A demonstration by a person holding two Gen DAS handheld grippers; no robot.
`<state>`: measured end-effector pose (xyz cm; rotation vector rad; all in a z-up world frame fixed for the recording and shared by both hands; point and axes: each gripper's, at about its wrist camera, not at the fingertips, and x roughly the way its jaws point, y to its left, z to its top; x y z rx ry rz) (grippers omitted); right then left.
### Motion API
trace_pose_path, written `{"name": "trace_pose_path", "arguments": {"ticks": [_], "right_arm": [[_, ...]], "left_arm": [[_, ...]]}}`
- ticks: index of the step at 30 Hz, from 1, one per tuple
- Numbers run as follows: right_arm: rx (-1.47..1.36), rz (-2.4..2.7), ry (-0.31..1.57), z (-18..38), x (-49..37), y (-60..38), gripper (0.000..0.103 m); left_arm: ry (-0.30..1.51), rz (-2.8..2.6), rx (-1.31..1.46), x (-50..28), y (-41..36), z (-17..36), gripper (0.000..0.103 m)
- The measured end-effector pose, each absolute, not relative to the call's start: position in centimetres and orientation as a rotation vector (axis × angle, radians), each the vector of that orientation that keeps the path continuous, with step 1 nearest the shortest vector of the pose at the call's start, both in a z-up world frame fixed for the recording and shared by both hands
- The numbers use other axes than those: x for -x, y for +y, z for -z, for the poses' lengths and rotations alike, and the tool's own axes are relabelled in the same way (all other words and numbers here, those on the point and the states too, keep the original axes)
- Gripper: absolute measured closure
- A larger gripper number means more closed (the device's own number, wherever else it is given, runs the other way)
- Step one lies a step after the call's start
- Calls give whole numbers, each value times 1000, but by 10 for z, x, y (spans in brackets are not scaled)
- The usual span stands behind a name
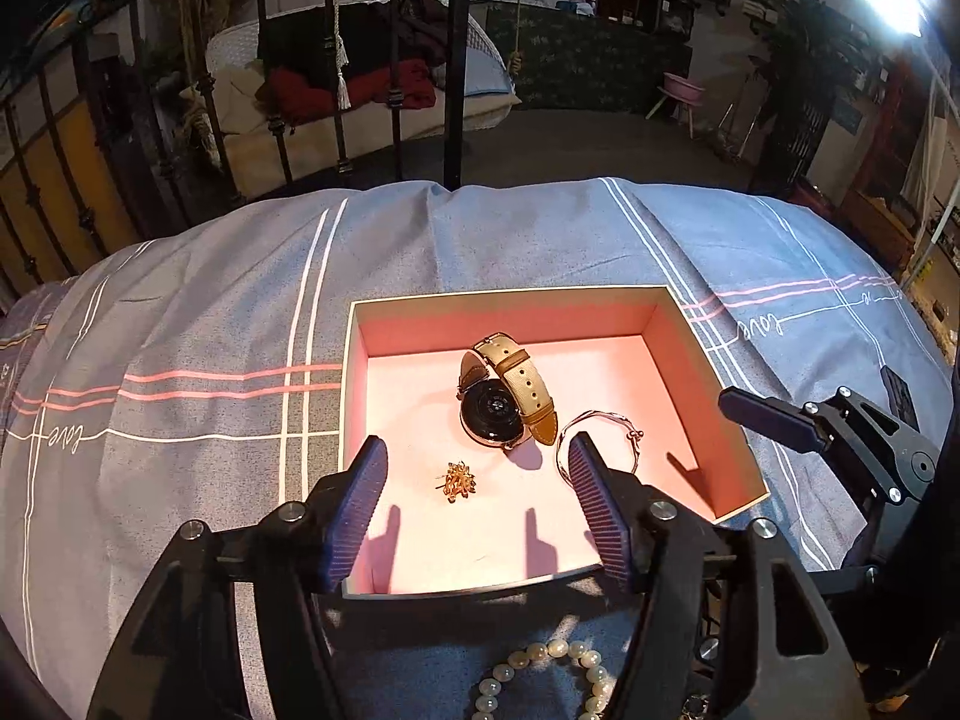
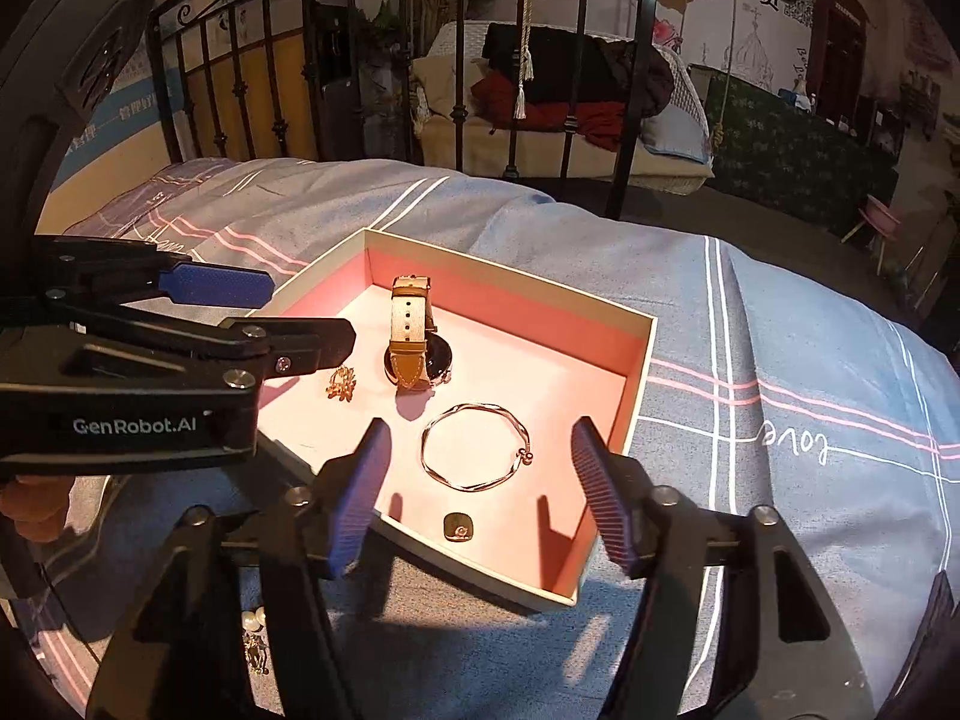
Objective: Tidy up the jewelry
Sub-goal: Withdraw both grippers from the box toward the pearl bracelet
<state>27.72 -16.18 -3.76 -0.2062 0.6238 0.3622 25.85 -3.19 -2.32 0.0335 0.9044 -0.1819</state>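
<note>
An open box with a pink inside (image 1: 510, 324) lies on a blue-grey striped bedspread. In it are a watch with a tan strap (image 1: 504, 396), a small gold brooch (image 1: 459, 480), a thin silver bangle (image 2: 477, 447) and a small dark square piece (image 2: 459, 527). My left gripper (image 1: 480, 498) hangs open over the box's near left part, with the brooch lying loose on the floor below its gap. My right gripper (image 2: 480, 492) stands open over the bangle, which lies flat and untouched. A pearl bracelet (image 1: 543, 654) rests on the bedspread outside the box, under the left gripper.
A black iron bed rail (image 1: 453, 60) rises at the far edge of the bed. One of the right gripper's fingers (image 1: 768, 417) reaches in over the box's right wall. More small jewelry (image 2: 255, 630) lies on the bedspread near the box's front corner.
</note>
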Motion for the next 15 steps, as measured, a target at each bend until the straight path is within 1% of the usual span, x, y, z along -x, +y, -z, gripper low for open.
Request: {"name": "trace_pose_path", "arguments": {"ticks": [1,2,5,8,15], "right_arm": [[203,-353,614,35,-274,-163,25],[198,-352,611,32,-272,-164,21],[196,-354,603,25,-263,-166,20],[198,-356,596,22,-252,-167,20],[195,-363,610,32,-217,-175,20]], "left_arm": [[895,183,-30,-256,-31,20,33],[884,183,-26,-252,-30,17,28],[857,202,-12,-237,-29,7,24],[840,219,-5,-219,-27,3,22],[845,227,6,-178,-26,9,20]]}}
